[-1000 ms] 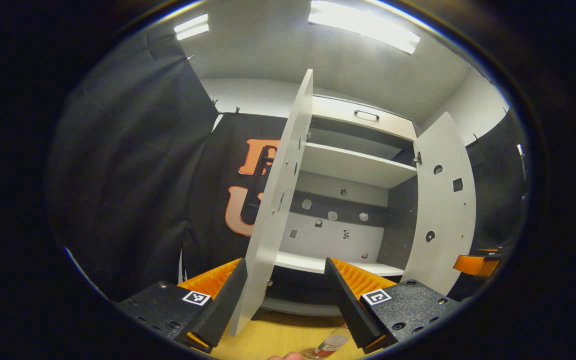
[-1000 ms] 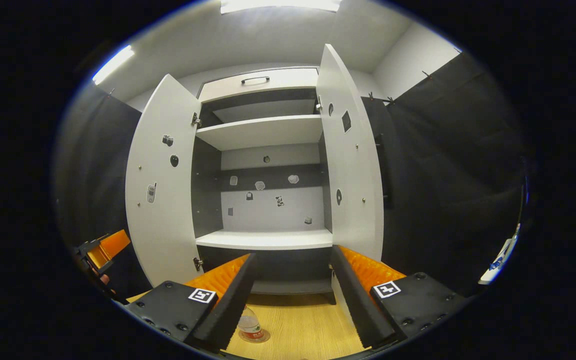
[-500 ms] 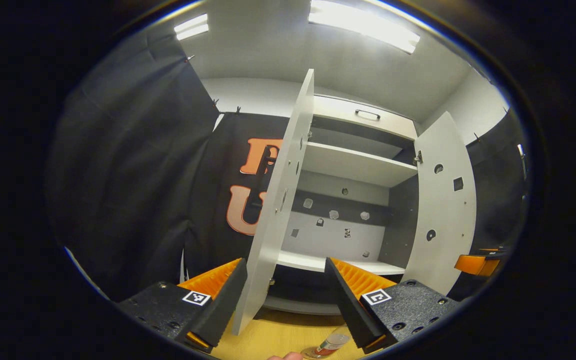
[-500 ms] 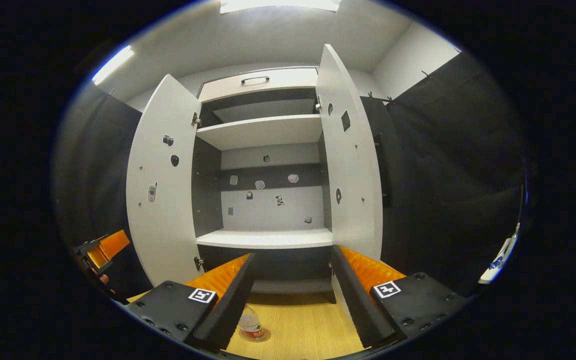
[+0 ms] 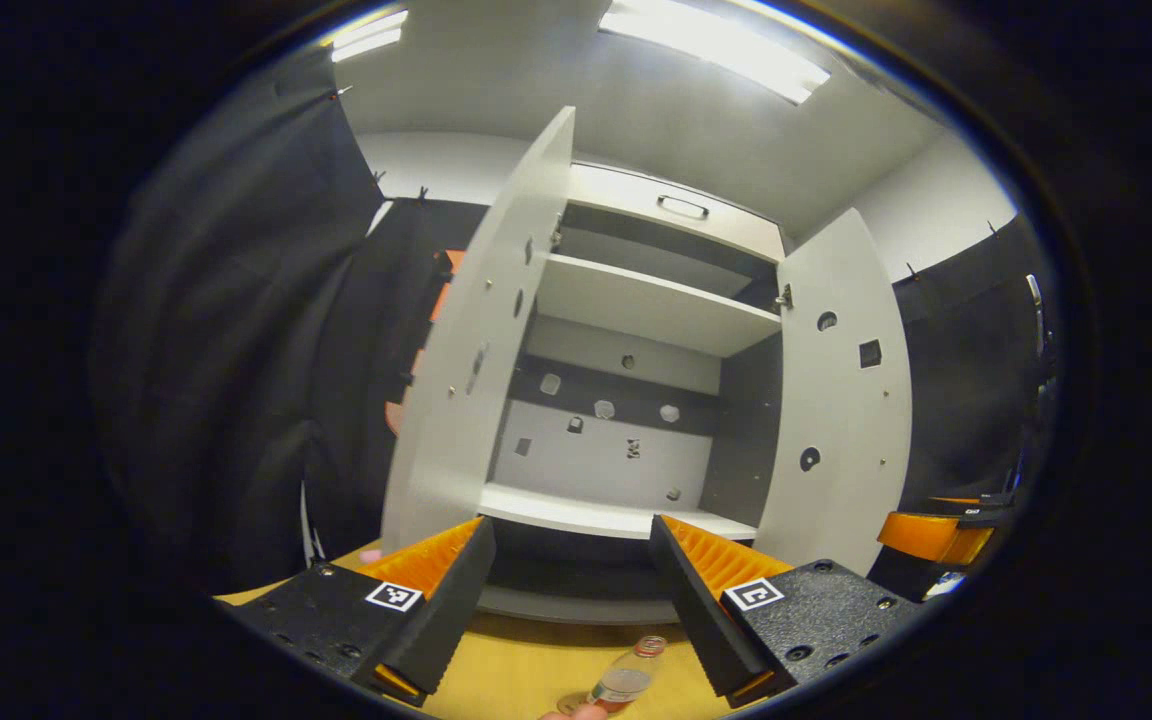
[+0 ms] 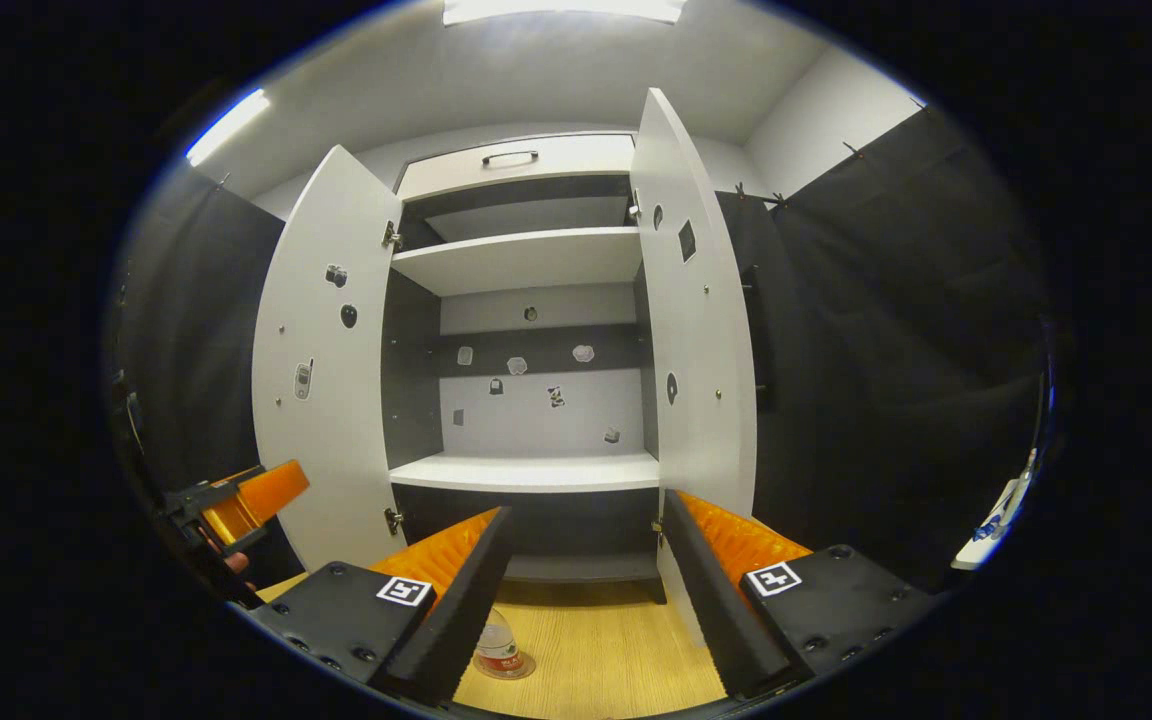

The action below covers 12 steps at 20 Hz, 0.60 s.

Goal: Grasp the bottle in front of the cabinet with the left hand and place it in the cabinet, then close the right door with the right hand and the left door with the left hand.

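Observation:
A small clear bottle [image 5: 624,682] with a red label stands on the wooden floor in front of the white cabinet [image 5: 651,305], low between my left gripper's fingers and below them. My left gripper [image 5: 571,530] is open, holding nothing, and faces the cabinet's inside. Both doors stand open: the left door [image 5: 466,380] and the right door [image 5: 841,400]. In the right gripper view the bottle [image 6: 498,650] stands by the left finger's edge. My right gripper [image 6: 588,510] is open, holding nothing, before the lower shelf [image 6: 526,472]. The left door [image 6: 331,370] and right door [image 6: 696,330] flank it.
The wooden floor [image 6: 616,650] runs up to the cabinet's base. Black cloth hangs on both sides. The other gripper [image 5: 936,535] shows at the right of the left gripper view, and the left gripper [image 6: 246,500] with a hand on it at the left of the right gripper view.
My left gripper has swung right, so the left door slid leftward in its view and the bottle shows more fully. The right gripper has hardly moved.

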Motion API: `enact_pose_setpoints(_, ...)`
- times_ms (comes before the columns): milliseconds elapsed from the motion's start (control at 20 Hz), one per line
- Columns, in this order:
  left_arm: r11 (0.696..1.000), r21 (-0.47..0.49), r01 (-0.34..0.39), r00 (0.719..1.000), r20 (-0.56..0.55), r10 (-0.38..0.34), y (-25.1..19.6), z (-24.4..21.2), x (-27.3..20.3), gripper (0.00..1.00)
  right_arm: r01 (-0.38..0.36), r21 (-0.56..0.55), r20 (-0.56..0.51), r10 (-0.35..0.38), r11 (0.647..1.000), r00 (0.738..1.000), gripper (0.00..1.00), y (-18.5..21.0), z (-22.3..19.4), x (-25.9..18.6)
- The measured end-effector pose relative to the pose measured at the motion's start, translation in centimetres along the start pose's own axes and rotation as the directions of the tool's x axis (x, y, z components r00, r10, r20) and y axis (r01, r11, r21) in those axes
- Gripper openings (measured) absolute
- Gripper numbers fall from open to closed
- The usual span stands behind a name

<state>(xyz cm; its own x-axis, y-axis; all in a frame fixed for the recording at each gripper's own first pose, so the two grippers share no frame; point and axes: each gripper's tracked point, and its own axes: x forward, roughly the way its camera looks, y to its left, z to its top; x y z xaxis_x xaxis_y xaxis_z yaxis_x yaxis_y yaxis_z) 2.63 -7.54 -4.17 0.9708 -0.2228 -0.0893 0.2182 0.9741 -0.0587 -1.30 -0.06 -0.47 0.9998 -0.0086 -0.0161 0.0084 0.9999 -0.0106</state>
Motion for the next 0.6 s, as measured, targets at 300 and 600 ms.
enact_pose_setpoints(300, 0.988, 0.021, 0.152, 0.981, -0.126, -0.148, -6.3, -11.4, 3.6, 0.95, 0.018, -0.020, -0.033, -0.019, 1.000, 0.999, 0.98, -0.4, -0.7, -0.6)
enact_pose_setpoints(600, 0.990, 0.085, 0.111, 0.973, -0.213, -0.090, -6.0, -21.3, 4.5, 0.95, 0.049, -0.040, -0.083, -0.052, 0.998, 0.995, 0.98, -1.3, -2.0, -1.5)
